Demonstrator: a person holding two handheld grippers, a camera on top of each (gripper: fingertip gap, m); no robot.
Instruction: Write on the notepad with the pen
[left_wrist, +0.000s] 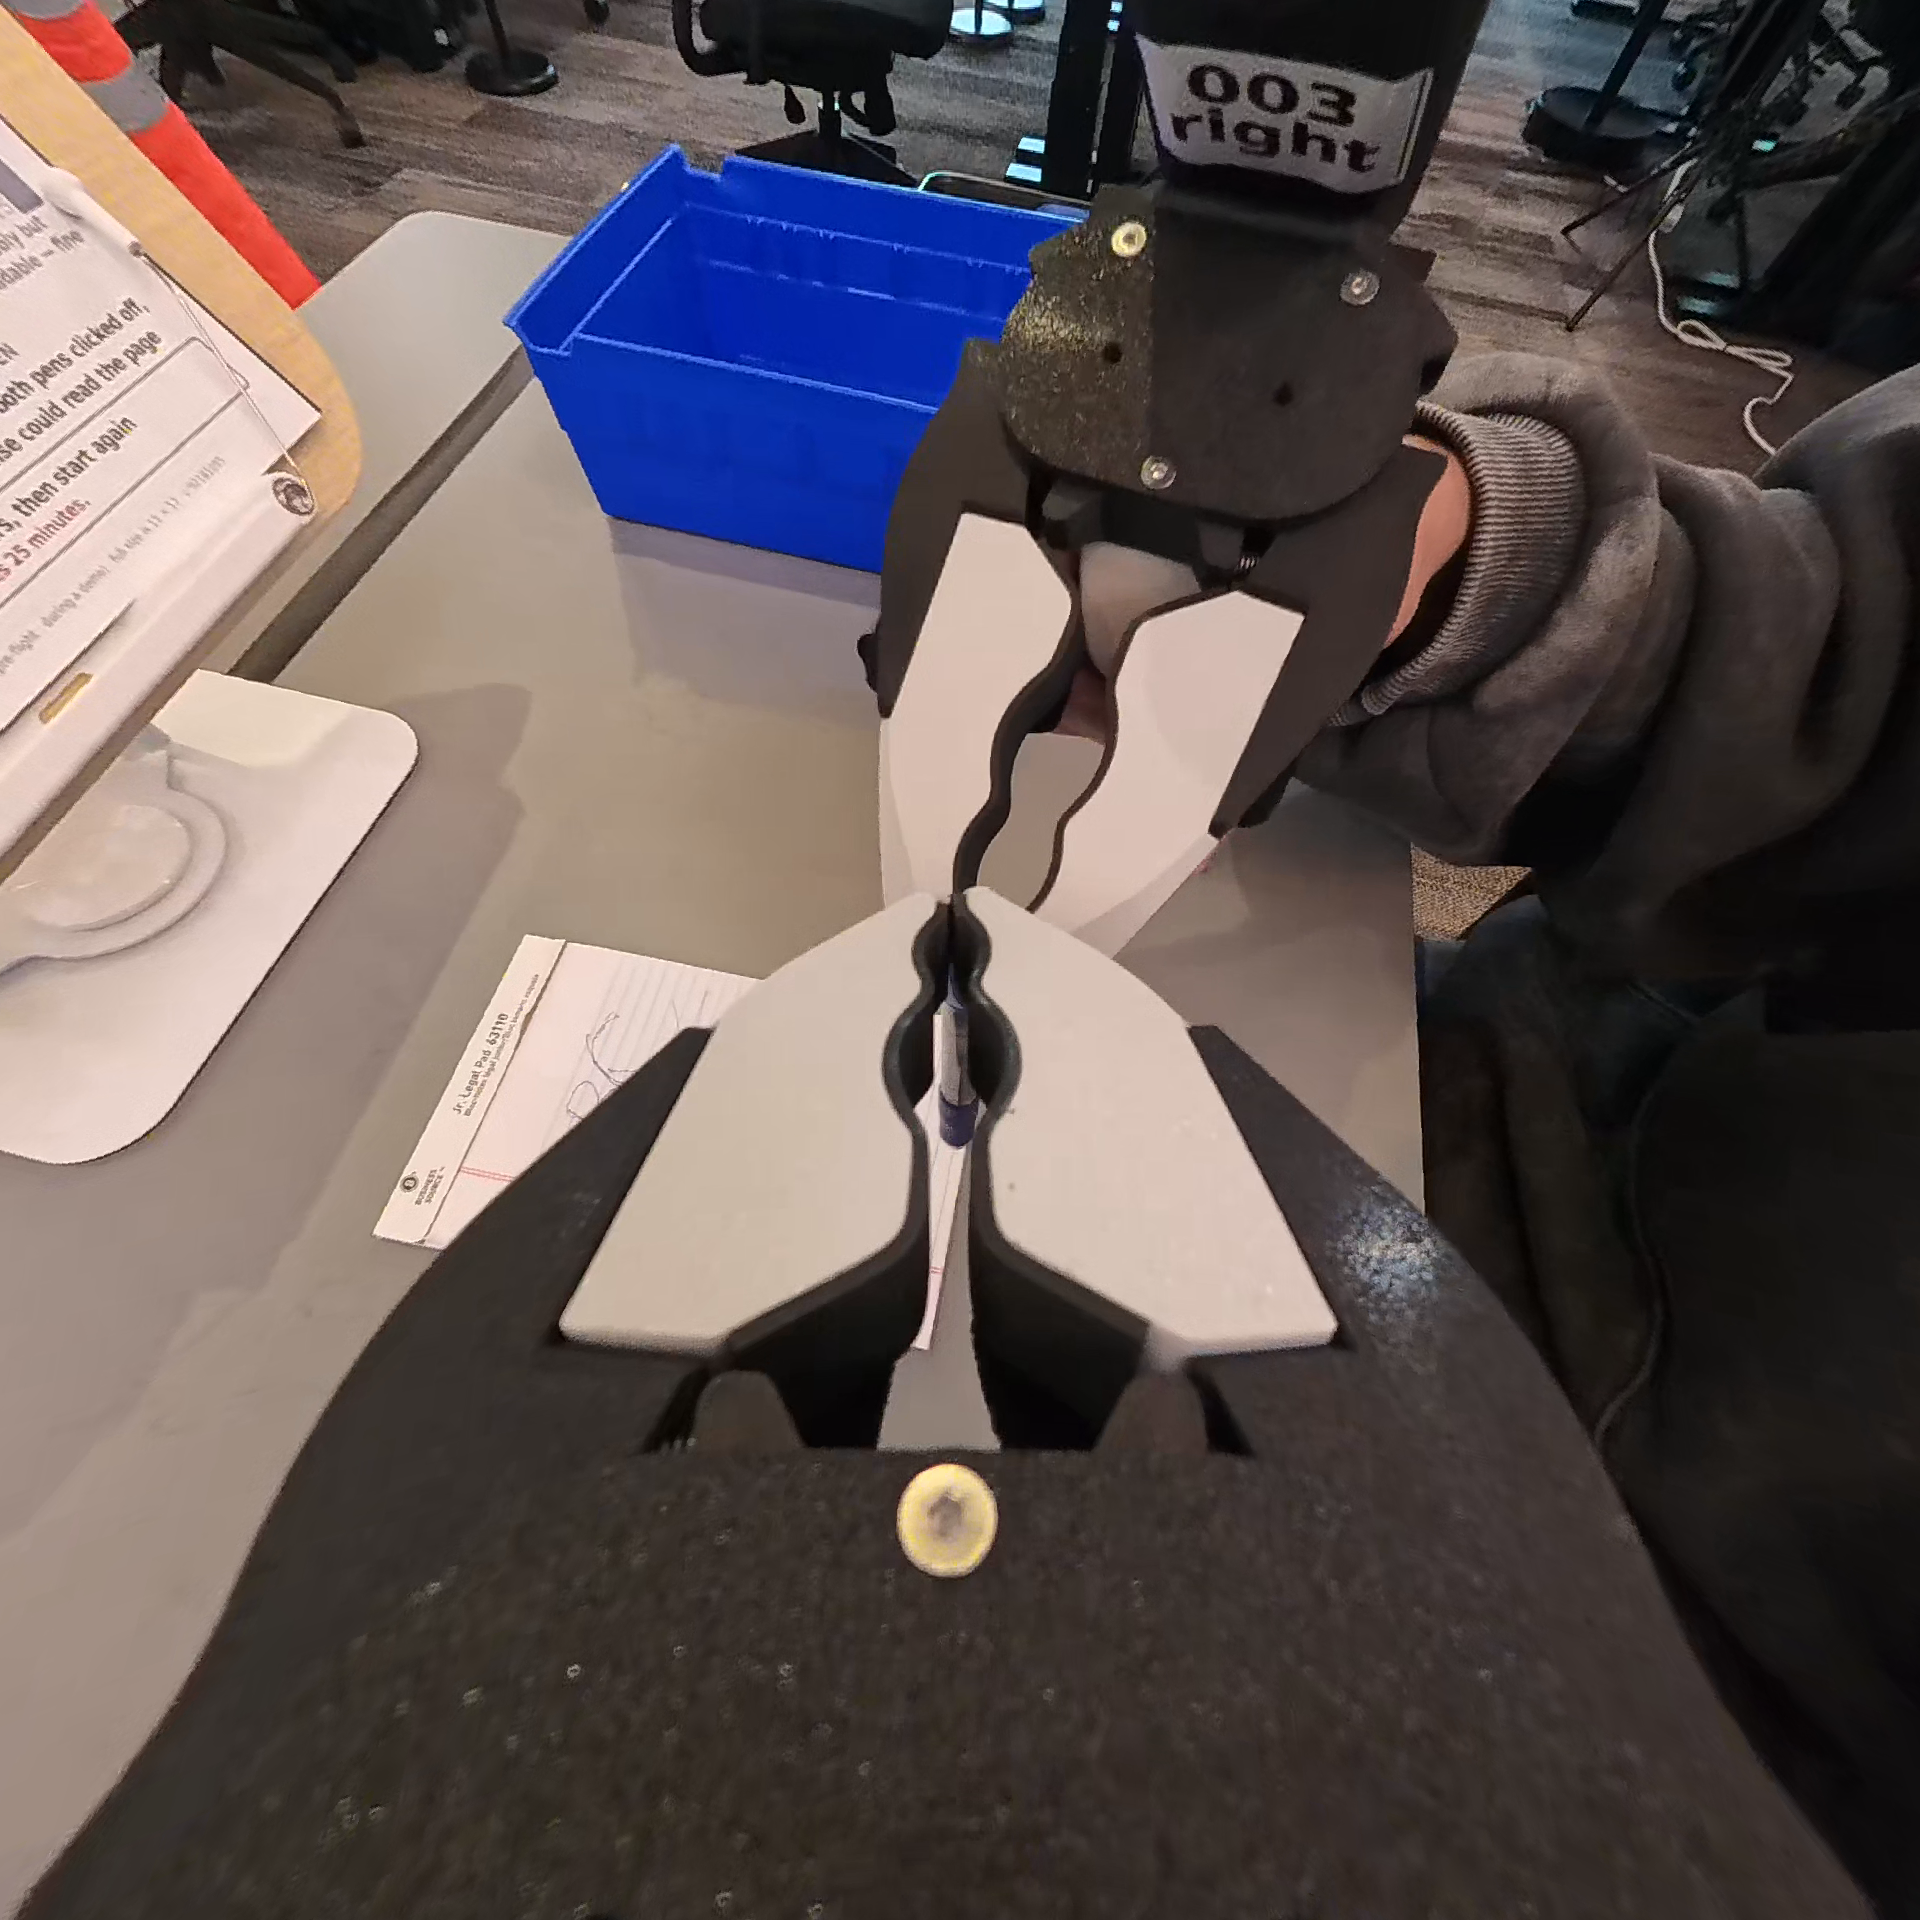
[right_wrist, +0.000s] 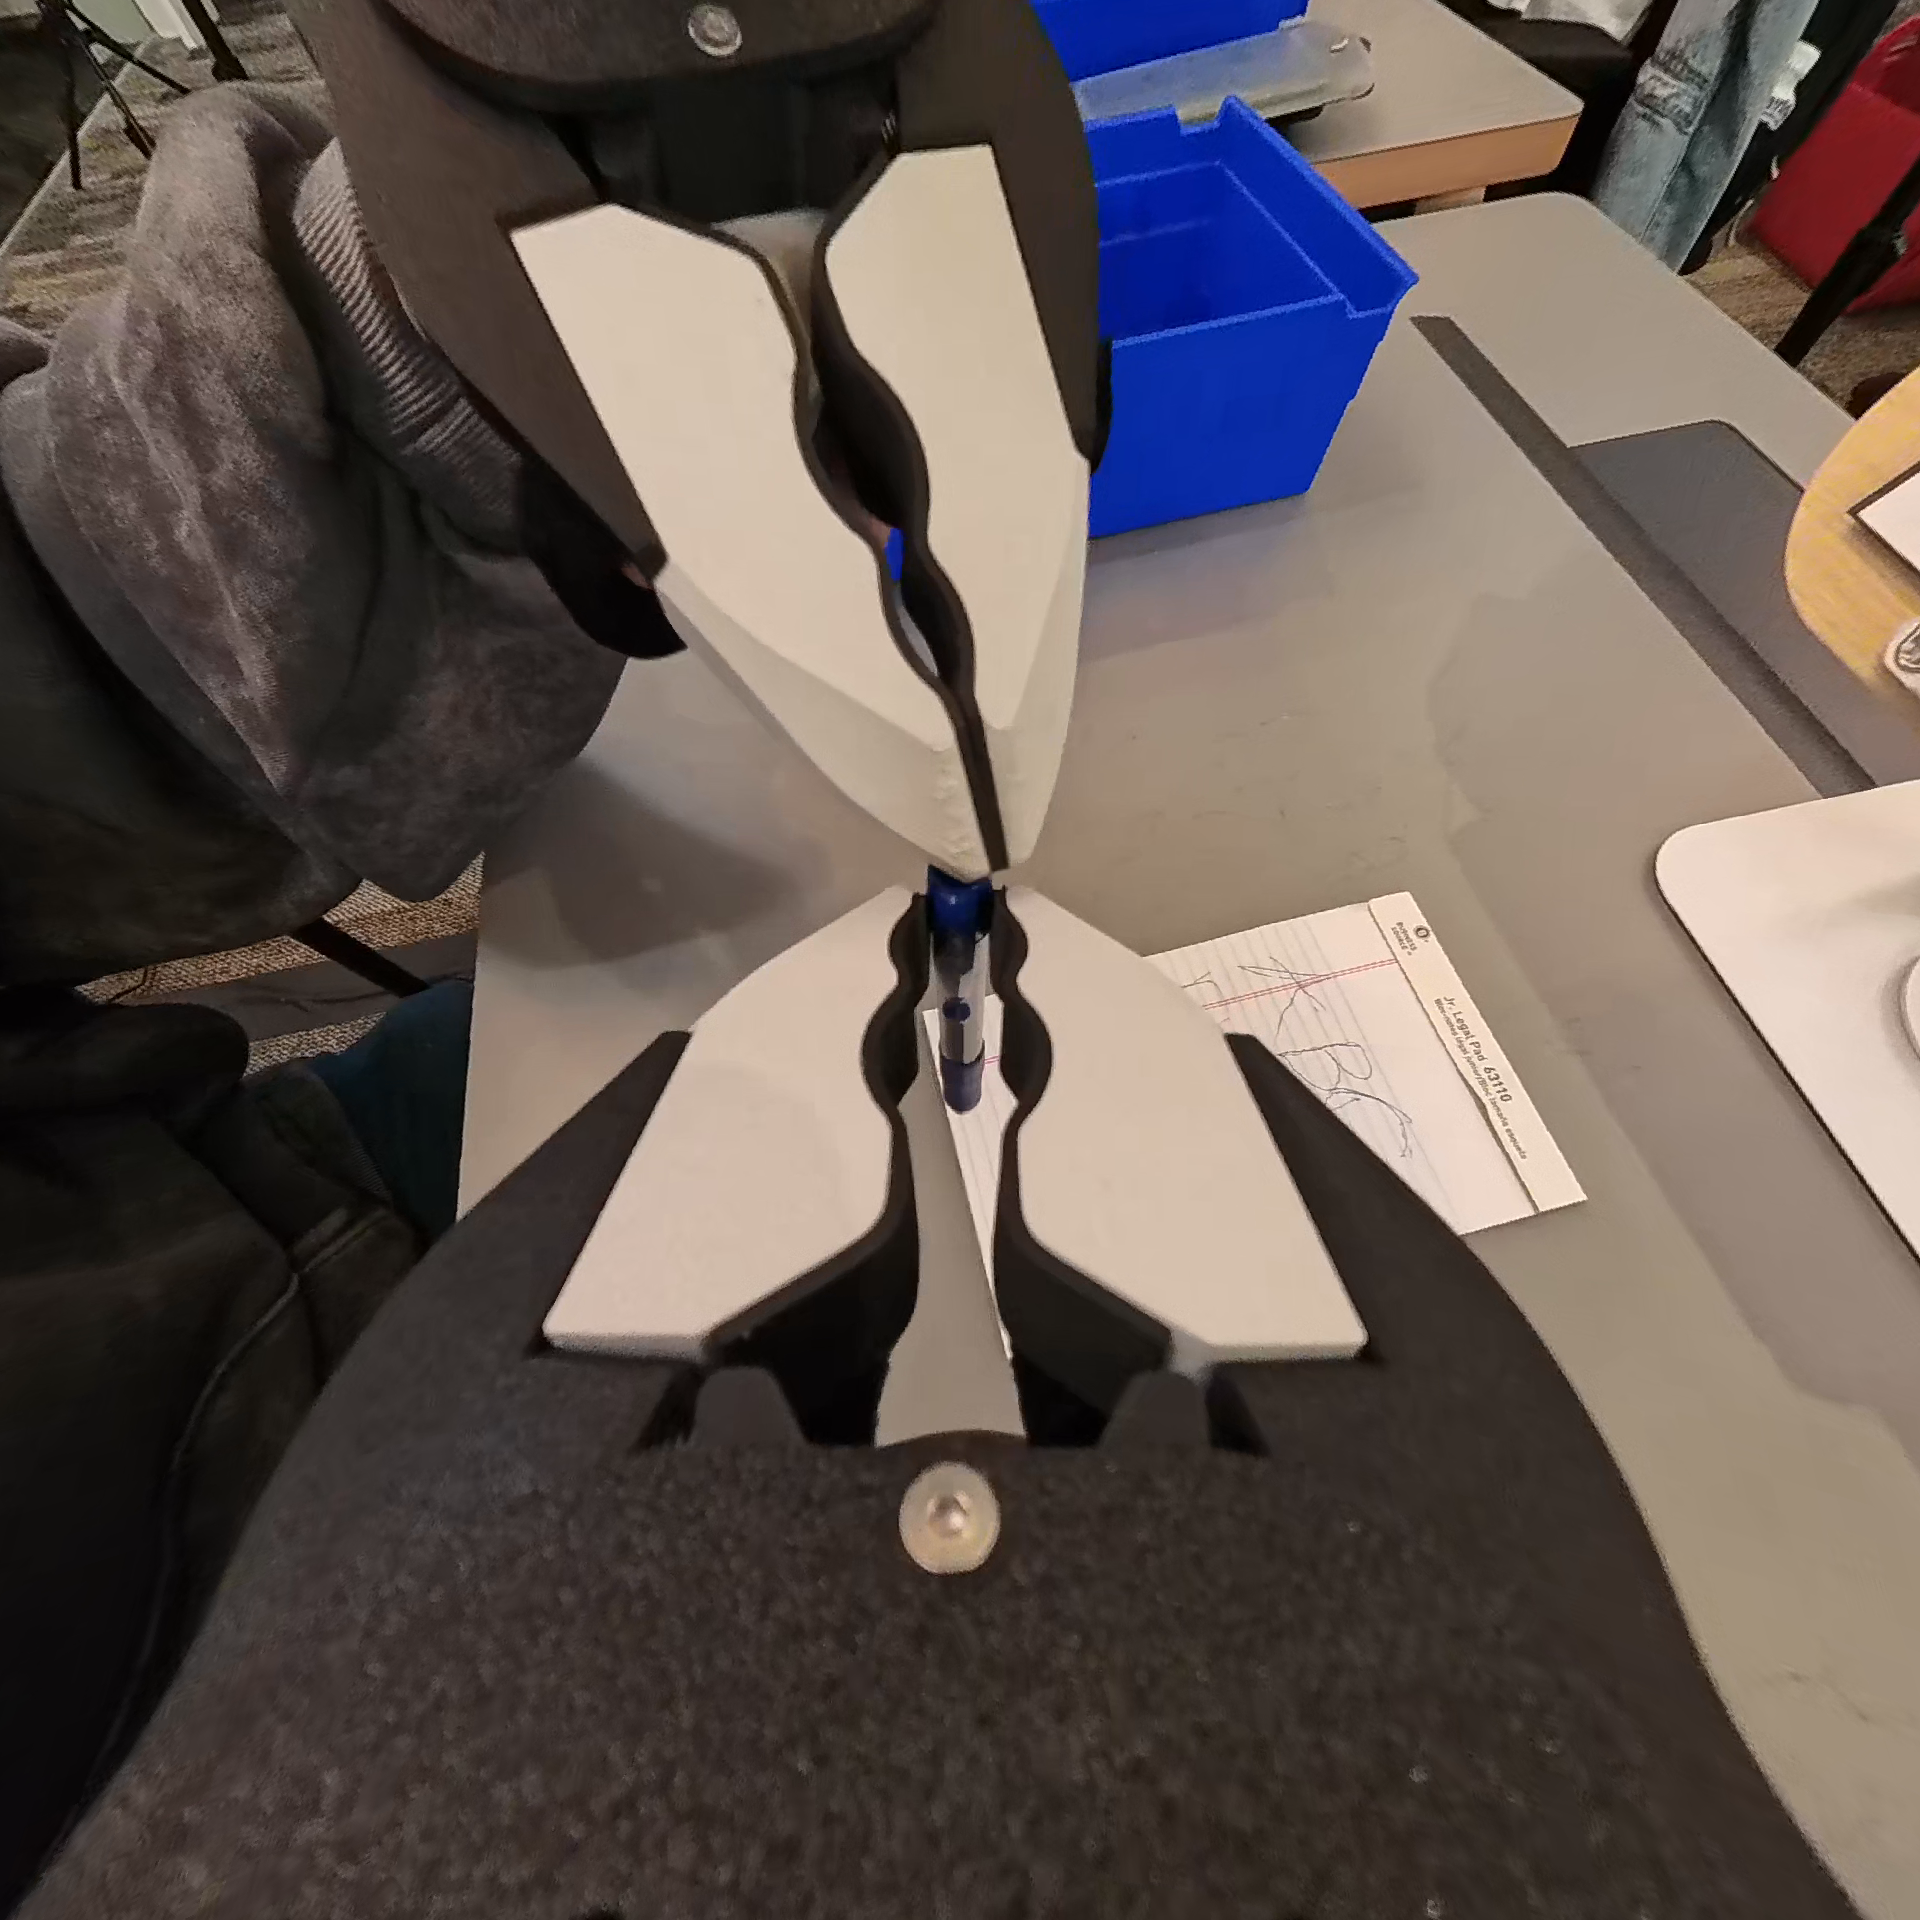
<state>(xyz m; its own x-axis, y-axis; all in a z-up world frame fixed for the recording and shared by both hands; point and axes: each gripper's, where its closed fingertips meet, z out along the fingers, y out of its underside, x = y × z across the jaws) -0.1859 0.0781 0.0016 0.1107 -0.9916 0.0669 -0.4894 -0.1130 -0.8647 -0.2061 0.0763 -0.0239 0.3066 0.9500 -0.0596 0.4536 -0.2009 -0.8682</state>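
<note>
One blue bin (left_wrist: 769, 343) — interior bare; both grippers pinch the pen (right_wrist: 958, 1023).

Soft indoor light, wide-angle edge warp

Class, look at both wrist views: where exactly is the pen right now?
In the right wrist view the pen stands between the right tool's closed fingers, above the notepad. The left tool's tips meet its top end.
</note>
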